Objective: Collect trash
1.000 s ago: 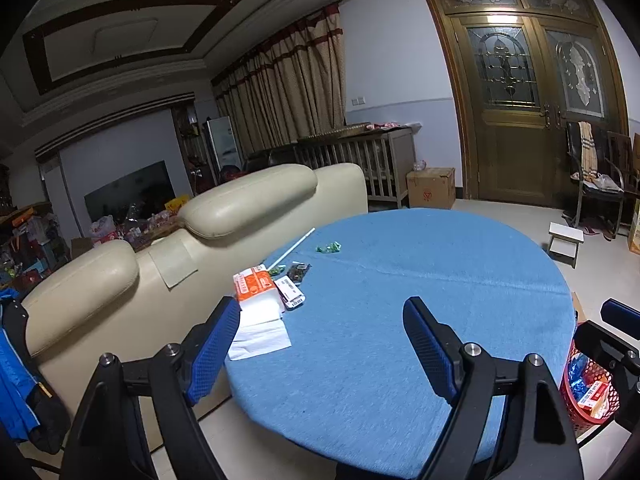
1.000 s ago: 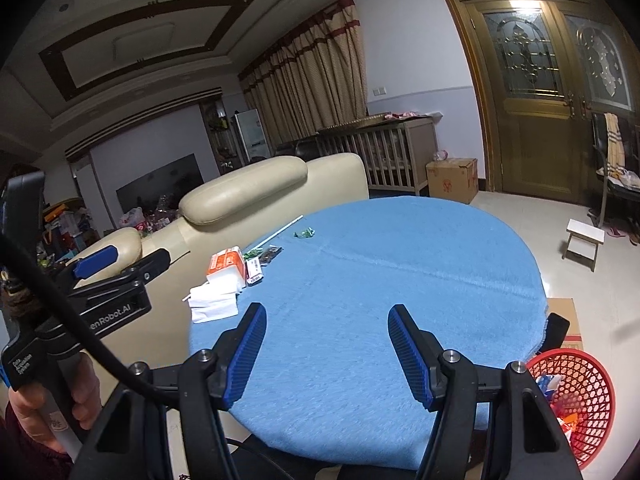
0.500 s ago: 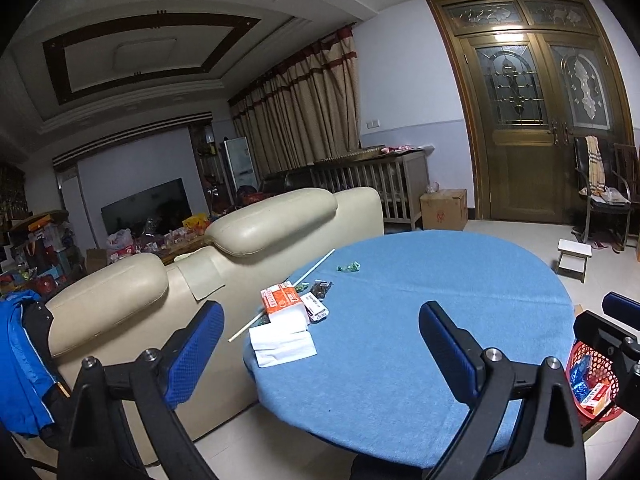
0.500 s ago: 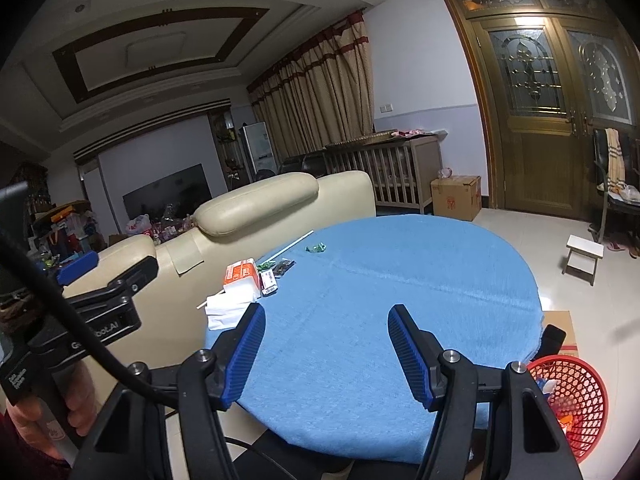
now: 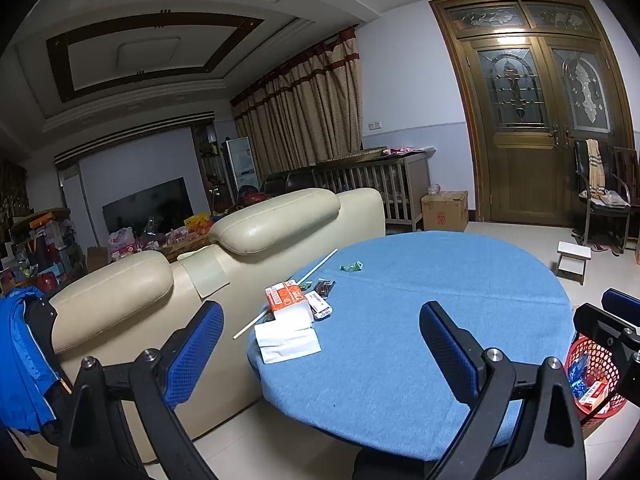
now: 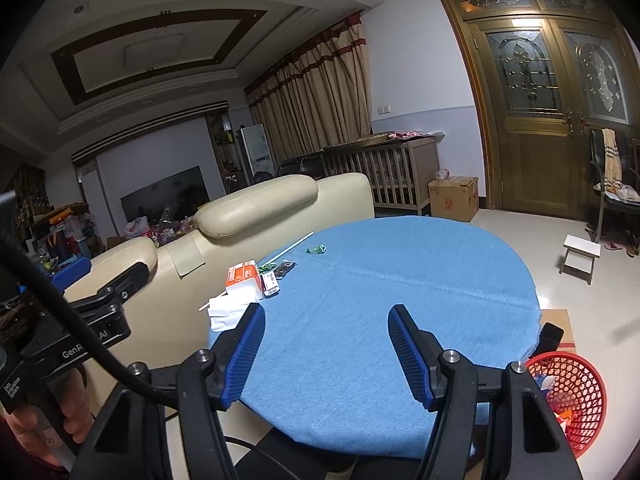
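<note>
A round table with a blue cloth [image 5: 420, 320] holds trash at its left edge: an orange-and-white tissue pack [image 5: 287, 301], a white paper [image 5: 287, 343], a small white packet [image 5: 321, 307], a dark wrapper [image 5: 325, 286], a green wrapper [image 5: 351, 267] and a long white stick [image 5: 288, 292]. The same items show in the right wrist view, the pack [image 6: 243, 278] among them. A red mesh basket [image 6: 576, 392] with trash stands on the floor at the table's right. My left gripper [image 5: 320, 344] is open and empty, short of the table. My right gripper [image 6: 326, 354] is open and empty.
A cream leather sofa [image 5: 240, 256] stands close against the table's left side. A blue jacket [image 5: 20, 360] hangs at far left. A small white stool [image 5: 574, 256], a cardboard box [image 5: 444, 210], a chair and wooden doors lie beyond the table.
Both grippers have pulled back and up from the table, so it looks smaller and farther. The trash has not moved. Both grippers stay open.
</note>
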`<state>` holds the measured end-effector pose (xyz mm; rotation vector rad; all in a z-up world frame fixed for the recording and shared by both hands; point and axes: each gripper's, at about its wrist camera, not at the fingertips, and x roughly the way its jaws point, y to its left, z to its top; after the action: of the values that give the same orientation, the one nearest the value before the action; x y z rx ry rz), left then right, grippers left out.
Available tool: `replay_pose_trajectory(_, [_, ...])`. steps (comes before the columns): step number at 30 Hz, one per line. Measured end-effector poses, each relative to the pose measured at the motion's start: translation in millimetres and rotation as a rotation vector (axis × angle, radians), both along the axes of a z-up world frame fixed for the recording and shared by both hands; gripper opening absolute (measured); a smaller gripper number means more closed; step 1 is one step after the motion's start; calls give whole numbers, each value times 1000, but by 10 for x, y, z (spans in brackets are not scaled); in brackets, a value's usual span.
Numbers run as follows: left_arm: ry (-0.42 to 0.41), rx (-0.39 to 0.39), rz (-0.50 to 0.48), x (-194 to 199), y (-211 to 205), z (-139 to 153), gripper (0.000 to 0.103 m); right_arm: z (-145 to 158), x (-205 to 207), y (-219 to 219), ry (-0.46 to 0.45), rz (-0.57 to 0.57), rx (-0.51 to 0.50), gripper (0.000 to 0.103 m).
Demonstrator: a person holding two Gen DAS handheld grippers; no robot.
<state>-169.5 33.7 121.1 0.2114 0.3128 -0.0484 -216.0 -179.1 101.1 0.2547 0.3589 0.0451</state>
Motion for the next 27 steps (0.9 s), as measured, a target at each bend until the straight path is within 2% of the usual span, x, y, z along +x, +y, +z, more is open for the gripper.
replay_pose_trajectory(9, [23, 1, -2, -5, 22, -54, 99, -30, -1, -48, 33, -29, 20, 68])
replay_pose_trajectory(27, [33, -13, 10, -13, 166, -79, 99, -9, 0, 119, 27, 2, -3, 68])
